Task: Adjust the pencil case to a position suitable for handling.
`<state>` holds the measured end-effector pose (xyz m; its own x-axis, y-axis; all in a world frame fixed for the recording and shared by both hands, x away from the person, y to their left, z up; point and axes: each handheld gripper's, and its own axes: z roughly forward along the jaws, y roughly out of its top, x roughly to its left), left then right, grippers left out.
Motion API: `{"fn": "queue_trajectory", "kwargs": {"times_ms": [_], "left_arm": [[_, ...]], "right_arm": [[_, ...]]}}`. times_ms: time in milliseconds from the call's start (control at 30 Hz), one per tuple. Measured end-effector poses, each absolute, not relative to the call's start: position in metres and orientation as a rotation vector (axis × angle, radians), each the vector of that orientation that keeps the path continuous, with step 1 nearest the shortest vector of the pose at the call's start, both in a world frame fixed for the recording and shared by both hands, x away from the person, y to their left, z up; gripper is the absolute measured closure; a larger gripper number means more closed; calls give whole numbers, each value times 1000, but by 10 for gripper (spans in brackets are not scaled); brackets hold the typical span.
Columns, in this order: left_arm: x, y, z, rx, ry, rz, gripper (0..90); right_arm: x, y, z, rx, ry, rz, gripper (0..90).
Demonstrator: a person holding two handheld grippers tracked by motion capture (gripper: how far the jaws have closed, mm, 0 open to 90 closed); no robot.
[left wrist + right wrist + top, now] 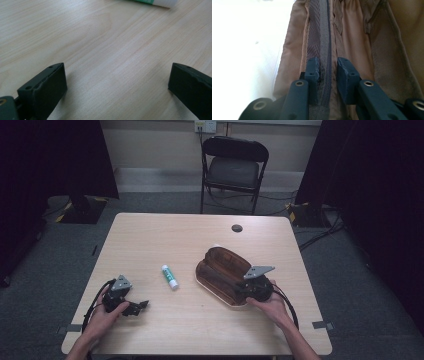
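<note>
An open brown pencil case [220, 270] lies right of the table's middle, its lining [357, 37] facing up. My right gripper [239, 288] reaches into its near end. In the right gripper view the jaws [328, 67] are pinched on a grey mesh flap with a zip [323, 37] that runs down the case's inside. A white and green glue stick [169, 276] lies on the table left of the case. My left gripper [142, 306] rests near the front left, open, with bare wood between its jaws [117, 75]. The glue stick [155, 2] sits a short way ahead of them.
The light wooden table [165, 235] has a round black cable hole [237, 228] near its far edge. A black folding chair [234, 167] stands beyond the table. Dark curtains hang on both sides, and cables lie on the floor at the right.
</note>
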<state>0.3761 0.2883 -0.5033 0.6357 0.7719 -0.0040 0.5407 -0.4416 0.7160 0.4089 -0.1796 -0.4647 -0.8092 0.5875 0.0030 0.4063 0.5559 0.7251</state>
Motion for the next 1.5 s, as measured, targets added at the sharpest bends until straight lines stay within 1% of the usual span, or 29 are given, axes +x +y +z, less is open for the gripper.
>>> {"fn": "queue_trajectory", "kwargs": {"times_ms": [67,233,267,333,367,400,533,633,667,867,967,1067,1100,1233,1367,1400,1500], "left_arm": [[376,288,-503,2155,1019,425,12],[376,288,-503,2155,1019,425,12],[376,288,-503,2155,1019,425,12],[376,288,-503,2155,1019,425,12],[376,288,-503,2155,1019,425,12],[376,288,-503,2155,1019,425,12],[376,288,-503,2155,1019,425,12],[376,288,-503,2155,1020,425,12],[376,288,-503,2155,1019,425,12],[376,288,-503,2155,1019,425,12],[376,288,-503,2155,1019,424,12],[376,288,-503,2156,1019,425,12],[376,288,-503,2155,1019,425,12],[376,288,-503,2155,1019,426,12],[376,288,-503,2155,1019,426,12],[376,288,-503,2155,1019,426,12],[376,288,-503,2155,1019,426,12]], "right_arm": [[405,-181,-464,830,2564,1089,697],[403,-174,-460,850,2536,1095,588],[404,-171,-458,852,2527,1099,590],[405,-163,-454,856,2489,1099,565],[405,-163,-454,856,2489,1099,565],[406,-157,-450,852,2479,1144,589],[408,-141,-446,844,2470,1161,597],[411,-132,-446,835,2464,1154,594],[416,-124,-447,829,2455,1131,576],[435,-106,-456,869,2449,1091,571],[438,-99,-461,902,2457,1023,565],[435,-94,-460,869,2479,1000,563],[437,-94,-461,867,2482,994,578],[439,-98,-461,858,2494,1011,706],[436,-100,-461,808,2537,1027,789],[436,-101,-460,786,2548,1036,807],[433,-102,-459,759,2572,1050,823]]}}
